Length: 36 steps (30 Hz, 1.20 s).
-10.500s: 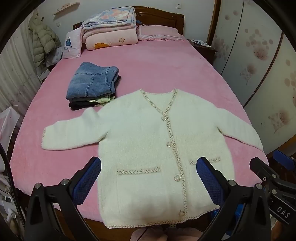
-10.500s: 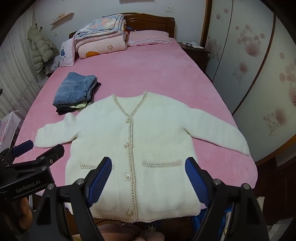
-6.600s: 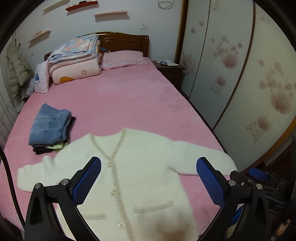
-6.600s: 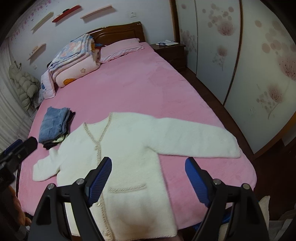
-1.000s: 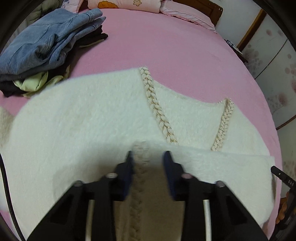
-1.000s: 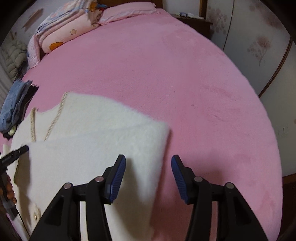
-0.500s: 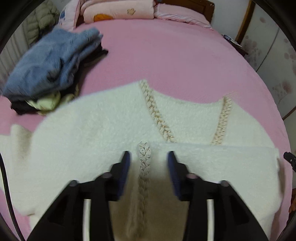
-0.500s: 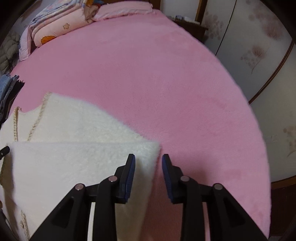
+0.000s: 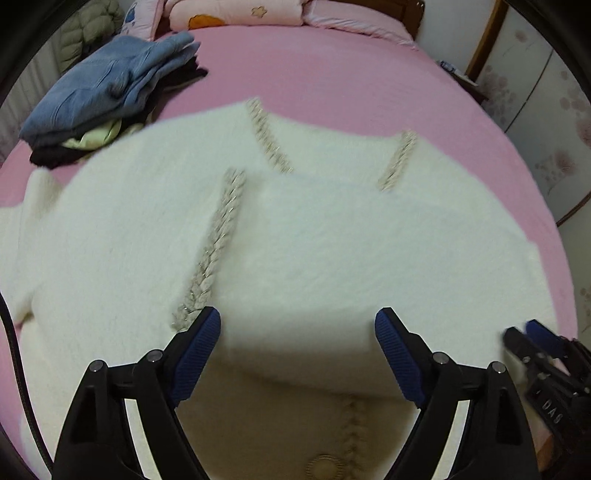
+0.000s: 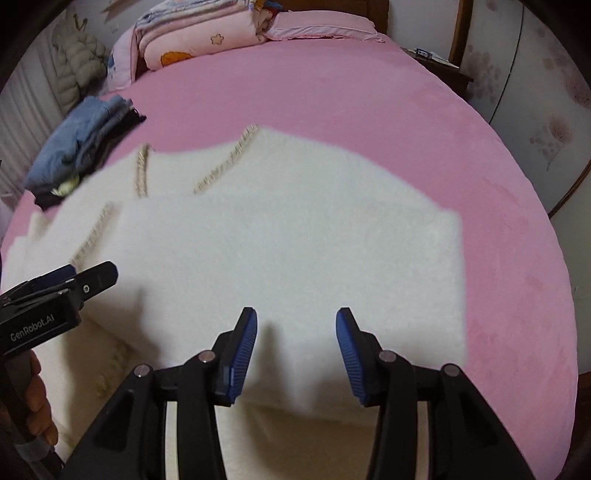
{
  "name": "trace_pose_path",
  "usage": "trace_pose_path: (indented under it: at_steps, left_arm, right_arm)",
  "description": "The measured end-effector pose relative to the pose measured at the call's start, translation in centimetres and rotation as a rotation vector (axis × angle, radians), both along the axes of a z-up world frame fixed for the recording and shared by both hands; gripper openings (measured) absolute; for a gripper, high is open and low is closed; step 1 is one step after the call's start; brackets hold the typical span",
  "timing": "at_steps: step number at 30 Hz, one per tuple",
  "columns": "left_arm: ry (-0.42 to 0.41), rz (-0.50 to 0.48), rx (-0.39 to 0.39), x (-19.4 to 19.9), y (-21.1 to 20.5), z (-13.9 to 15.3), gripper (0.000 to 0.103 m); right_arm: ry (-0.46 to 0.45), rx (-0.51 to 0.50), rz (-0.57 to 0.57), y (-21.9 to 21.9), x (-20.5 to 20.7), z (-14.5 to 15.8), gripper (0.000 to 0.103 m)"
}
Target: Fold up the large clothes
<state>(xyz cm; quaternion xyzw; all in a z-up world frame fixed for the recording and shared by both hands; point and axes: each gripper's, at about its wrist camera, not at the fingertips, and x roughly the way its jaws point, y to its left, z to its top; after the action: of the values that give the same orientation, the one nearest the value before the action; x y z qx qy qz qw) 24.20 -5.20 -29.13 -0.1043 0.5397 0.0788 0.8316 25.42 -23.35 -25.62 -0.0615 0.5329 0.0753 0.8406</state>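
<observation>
A fluffy white cardigan [image 9: 314, 236] with braided gold trim lies on the pink bed [image 9: 332, 85]. Its right sleeve [image 10: 295, 251] is folded flat across the chest. My left gripper [image 9: 297, 349] hovers over the lower front of the cardigan, its jaws opening wide with nothing between the pads. My right gripper [image 10: 295, 347] hangs above the folded sleeve, its jaws opening too, and holds nothing. The right gripper [image 9: 543, 354] shows at the right edge of the left wrist view. In the right wrist view the left gripper [image 10: 66, 284] appears at the left edge, a hand below it.
A stack of folded clothes with blue jeans on top [image 9: 107, 88] sits at the far left of the bed. Folded quilts and pillows [image 10: 207, 33] lie at the headboard. A puffy jacket [image 10: 77, 62] hangs at the left. Wardrobe doors [image 10: 546, 74] stand on the right.
The left gripper let go of the braided cuff and its jaws spread wide. Both grippers drew back toward the near edge. The right jaws narrowed, then widened; the sleeve now lies flat.
</observation>
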Motion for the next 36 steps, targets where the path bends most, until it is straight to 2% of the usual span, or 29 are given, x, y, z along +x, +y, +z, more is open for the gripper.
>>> trace_pose_path:
  at_steps: [1,5,7,8,15,20,23,27,33,36]
  left_arm:
    - [0.004,-0.006,0.006,-0.2,0.3,-0.4,0.084]
    - [0.006,-0.081,0.028,-0.4,0.5,-0.8,0.084]
    - [0.013,-0.101,0.042,-0.5,0.2,-1.0,0.084]
    - [0.014,-0.100,0.043,-0.5,0.2,-1.0,0.084]
    - [0.087,-0.055,0.025,-0.3,-0.5,0.3,0.084]
    - [0.066,-0.050,0.018,-1.9,-2.1,4.8,0.084]
    - [0.047,-0.044,0.006,-3.0,-3.2,8.1,0.085]
    - [0.043,-0.055,0.031,-4.7,-5.2,12.2,0.085]
    - [0.033,-0.033,0.044,-7.3,-7.8,18.2,0.085]
    - [-0.016,-0.034,0.036,-8.5,-8.8,20.9,0.085]
  right_arm:
    - [-0.002,-0.028,-0.017,-0.7,-0.1,-0.5,0.041]
    - [-0.038,-0.087,-0.063,-4.4,-0.1,-0.8,0.039]
    - [-0.039,-0.064,-0.066,-5.7,-0.4,-0.5,0.024]
    - [-0.038,-0.058,-0.064,-6.2,-0.5,-0.4,0.022]
    - [0.007,-0.040,-0.085,-5.9,-0.9,1.1,0.023]
    - [0.074,0.065,-0.125,-7.8,-2.5,4.0,0.024]
    - [0.100,0.122,-0.153,-8.9,-3.3,6.8,0.024]
    - [0.087,0.146,-0.145,-9.6,-4.2,10.6,0.025]
    - [0.047,0.189,-0.105,-10.3,-5.7,16.1,0.035]
    - [0.038,0.200,-0.073,-10.5,-6.6,18.0,0.036]
